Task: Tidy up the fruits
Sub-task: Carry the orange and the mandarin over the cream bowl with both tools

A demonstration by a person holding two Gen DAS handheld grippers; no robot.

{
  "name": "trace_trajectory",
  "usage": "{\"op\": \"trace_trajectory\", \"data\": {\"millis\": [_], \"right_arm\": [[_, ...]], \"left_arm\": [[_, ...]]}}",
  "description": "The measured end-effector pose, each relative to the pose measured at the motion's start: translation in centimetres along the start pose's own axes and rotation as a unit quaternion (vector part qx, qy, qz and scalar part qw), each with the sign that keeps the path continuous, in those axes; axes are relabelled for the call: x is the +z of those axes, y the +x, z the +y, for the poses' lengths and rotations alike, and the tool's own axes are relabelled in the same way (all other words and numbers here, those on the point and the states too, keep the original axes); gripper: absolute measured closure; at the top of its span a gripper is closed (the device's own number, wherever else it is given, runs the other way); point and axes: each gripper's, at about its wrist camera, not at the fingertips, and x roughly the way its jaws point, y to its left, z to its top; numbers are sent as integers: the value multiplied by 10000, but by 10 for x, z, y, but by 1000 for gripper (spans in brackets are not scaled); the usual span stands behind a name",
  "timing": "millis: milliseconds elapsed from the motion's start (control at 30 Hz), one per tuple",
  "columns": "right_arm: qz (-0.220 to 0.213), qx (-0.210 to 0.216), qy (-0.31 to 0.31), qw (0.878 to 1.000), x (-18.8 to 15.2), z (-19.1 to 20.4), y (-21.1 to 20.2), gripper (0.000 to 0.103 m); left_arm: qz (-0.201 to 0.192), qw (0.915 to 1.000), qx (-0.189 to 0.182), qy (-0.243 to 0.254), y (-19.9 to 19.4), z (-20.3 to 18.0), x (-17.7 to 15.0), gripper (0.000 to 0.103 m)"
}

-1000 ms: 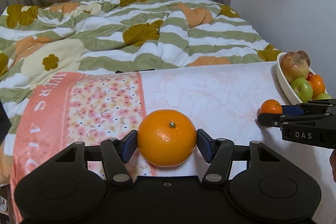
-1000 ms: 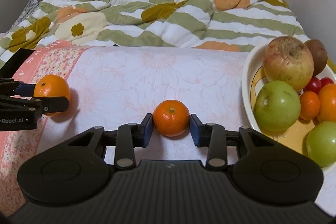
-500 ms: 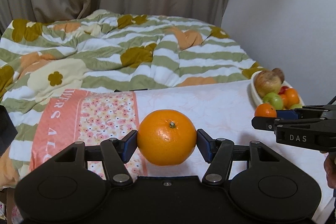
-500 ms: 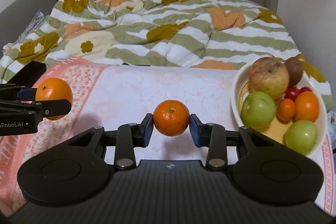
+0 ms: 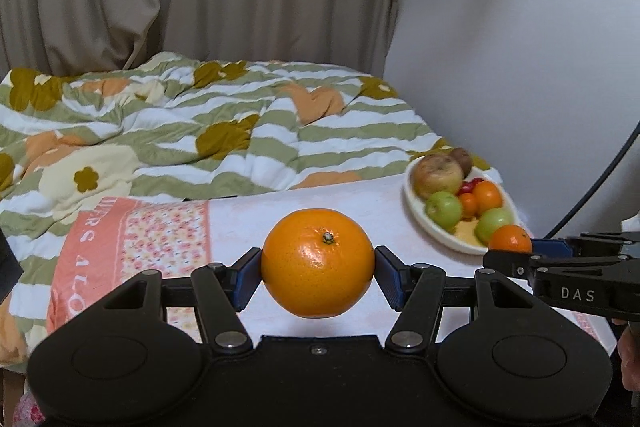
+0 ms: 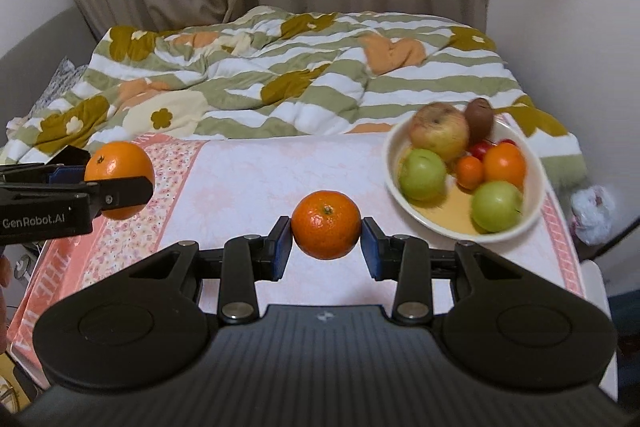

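My left gripper is shut on a large orange and holds it in the air above the table; it also shows in the right wrist view at the left. My right gripper is shut on a small mandarin, also held above the table; it shows in the left wrist view at the right. A cream bowl at the table's far right holds green apples, a russet apple, a kiwi, oranges and red cherry fruits.
The table carries a pink floral cloth. Behind it lies a bed with a striped green and white quilt. Curtains and a white wall stand behind. A crumpled white bag lies right of the table.
Both grippers have risen from the table with their fruits held. The table and bowl now look lower and farther off.
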Motion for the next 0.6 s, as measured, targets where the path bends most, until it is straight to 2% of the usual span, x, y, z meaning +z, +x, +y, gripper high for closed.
{"op": "trace_trajectory", "data": {"millis": [333, 600], "right_arm": [[-126, 116, -16, 9999, -1, -80, -37, 50], [-143, 196, -158, 9996, 10, -148, -36, 50]], "left_arm": [[-142, 9998, 69, -89, 8, -80, 7, 39], [-156, 9997, 102, -154, 39, -143, 13, 39]]}}
